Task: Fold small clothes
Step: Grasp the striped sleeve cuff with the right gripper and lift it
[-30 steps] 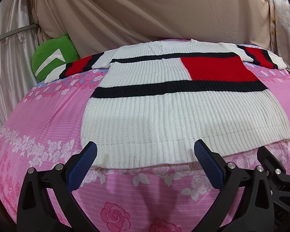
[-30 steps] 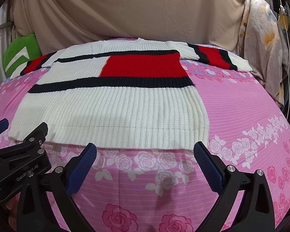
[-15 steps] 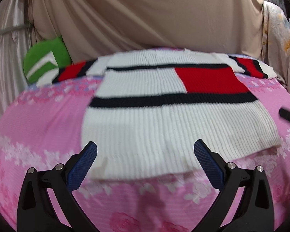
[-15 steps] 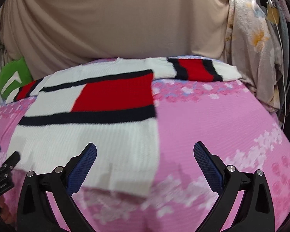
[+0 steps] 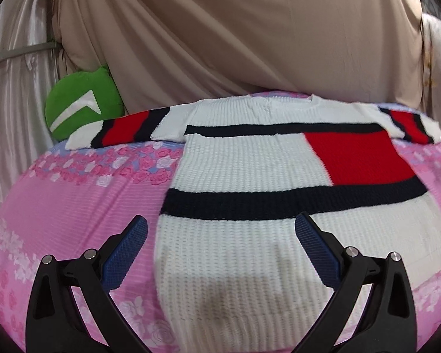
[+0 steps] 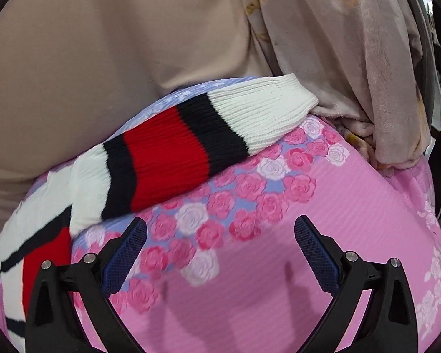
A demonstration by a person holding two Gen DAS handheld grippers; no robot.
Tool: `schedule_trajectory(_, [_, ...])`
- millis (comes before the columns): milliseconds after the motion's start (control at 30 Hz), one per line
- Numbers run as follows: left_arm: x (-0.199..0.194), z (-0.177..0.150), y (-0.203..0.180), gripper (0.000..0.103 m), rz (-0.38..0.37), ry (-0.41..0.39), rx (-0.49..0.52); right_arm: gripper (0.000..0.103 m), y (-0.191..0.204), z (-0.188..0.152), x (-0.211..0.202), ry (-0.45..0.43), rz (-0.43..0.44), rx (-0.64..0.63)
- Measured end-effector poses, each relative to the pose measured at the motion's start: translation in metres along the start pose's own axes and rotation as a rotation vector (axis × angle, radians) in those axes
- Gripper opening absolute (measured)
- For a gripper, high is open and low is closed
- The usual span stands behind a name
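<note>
Left wrist view: green cushion (image 5: pixel 82 103) beside sweater (image 5: pixel 250 176) sleeve; both tools (image 5: pixel 220 244) (image 6: pixel 220 244) spread apart, empty.

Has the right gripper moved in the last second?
Yes. The right gripper has swung right and forward: the sweater's hem is out of its view, and its jaws now frame the pink sheet below the striped sleeve.

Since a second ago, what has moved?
Both tools advanced, open and empty: the left tool over the sweater body's left edge, the right tool swung right toward the striped sleeve. The sweater stays flat, unfolded, ungrasped.
</note>
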State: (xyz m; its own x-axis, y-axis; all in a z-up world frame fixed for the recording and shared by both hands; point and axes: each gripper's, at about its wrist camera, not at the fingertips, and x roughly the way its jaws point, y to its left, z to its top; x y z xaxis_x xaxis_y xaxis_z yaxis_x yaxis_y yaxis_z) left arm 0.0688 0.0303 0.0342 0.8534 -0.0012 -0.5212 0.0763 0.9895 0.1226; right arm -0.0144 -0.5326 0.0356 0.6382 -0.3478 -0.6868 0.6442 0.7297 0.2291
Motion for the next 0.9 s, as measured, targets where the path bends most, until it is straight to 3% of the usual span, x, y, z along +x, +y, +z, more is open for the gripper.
schedule_trajectory(100, [0.007,0.000,0.001,0.098,-0.003,0.014,0.025,0.098,-0.023,0.023,0.031,-0.001,0.009,0.128])
schedule_trajectory(233, [0.019,0.004,0.012,0.098,-0.093,0.051,-0.024,0.098,-0.045,0.045,0.064,-0.003,-0.008,0.257])
schedule_trajectory(300, [0.025,0.008,0.019,0.098,-0.116,0.065,-0.045,0.090,-0.051,0.052,0.078,-0.001,-0.017,0.306])
schedule_trajectory(400, [0.033,0.015,0.029,0.098,-0.085,0.060,-0.068,0.052,-0.050,0.063,0.093,-0.001,0.021,0.349])
schedule_trajectory(433, [0.036,0.019,0.033,0.098,-0.059,0.053,-0.071,0.032,-0.045,0.068,0.097,0.006,0.037,0.342])
schedule_trajectory(467, [0.039,0.022,0.036,0.098,-0.029,0.047,-0.072,0.019,-0.036,0.074,0.100,0.008,0.032,0.323])
schedule_trajectory(500, [0.043,0.025,0.039,0.098,-0.007,0.045,-0.072,0.015,-0.026,0.079,0.099,-0.001,0.014,0.294])
schedule_trajectory(533, [0.047,0.029,0.042,0.098,0.016,0.046,-0.074,0.009,-0.008,0.086,0.094,-0.026,0.010,0.251])
schedule_trajectory(600, [0.056,0.037,0.048,0.097,0.027,0.051,-0.085,0.009,0.039,0.095,0.074,-0.104,0.053,0.151])
schedule_trajectory(700, [0.064,0.054,0.047,0.097,0.036,0.033,-0.087,0.009,0.130,0.091,0.037,-0.179,0.216,-0.037])
schedule_trajectory(833, [0.074,0.083,0.036,0.097,-0.003,0.007,-0.085,0.009,0.269,0.048,0.008,-0.156,0.475,-0.327])
schedule_trajectory(900, [0.084,0.096,0.029,0.097,-0.043,0.018,-0.088,0.009,0.339,0.008,0.008,-0.077,0.595,-0.475])
